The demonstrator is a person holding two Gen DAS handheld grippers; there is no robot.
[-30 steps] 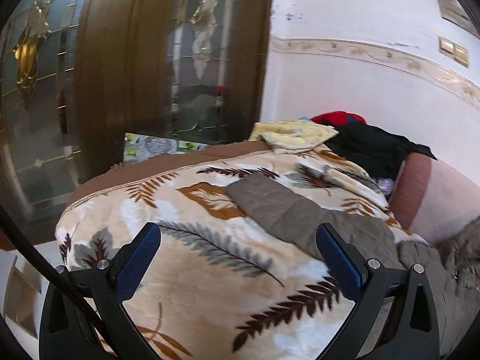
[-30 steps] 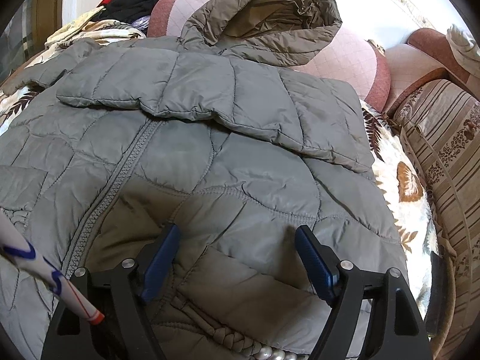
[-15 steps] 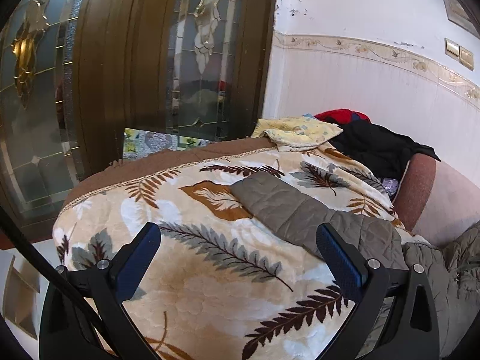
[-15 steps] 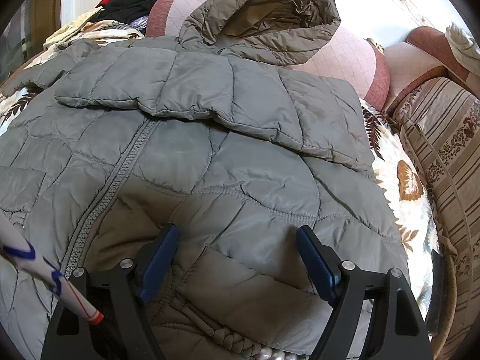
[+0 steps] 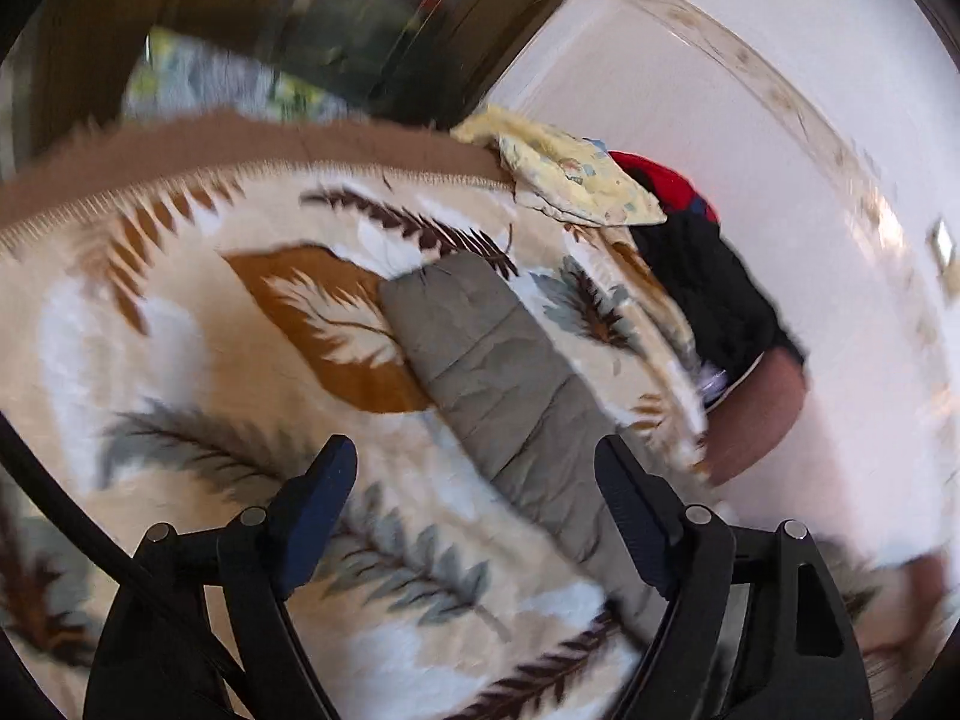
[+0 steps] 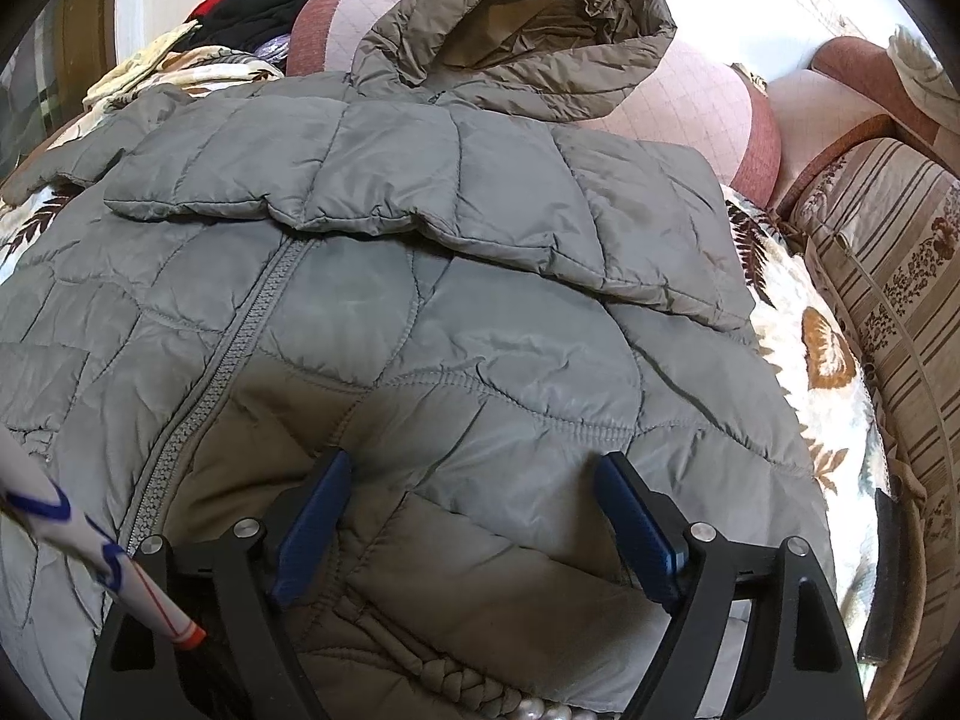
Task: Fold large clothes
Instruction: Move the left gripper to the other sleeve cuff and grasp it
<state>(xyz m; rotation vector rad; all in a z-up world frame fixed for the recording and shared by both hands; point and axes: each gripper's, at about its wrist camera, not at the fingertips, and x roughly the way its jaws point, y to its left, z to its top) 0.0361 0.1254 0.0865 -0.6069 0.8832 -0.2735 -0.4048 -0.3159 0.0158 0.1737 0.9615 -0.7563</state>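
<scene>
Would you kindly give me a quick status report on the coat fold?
Left gripper open, above outstretched sleeve. Right gripper open, over jacket front; other sleeve folded across chest. Nothing gripped, nothing blocking.

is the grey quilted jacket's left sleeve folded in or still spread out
Spread out: the grey quilted jacket's sleeve lies straight across the leaf-print blanket, away from the body. The other sleeve is folded across the chest.

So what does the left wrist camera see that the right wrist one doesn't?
Only the left view shows the outstretched grey sleeve lying along the leaf-print blanket, with the open left hand-held gripper above it. Only the right view shows the jacket's hood, zipper and folded-over sleeve, with the open right hand-held gripper. Both show the blanket and the black and red clothes.
</scene>
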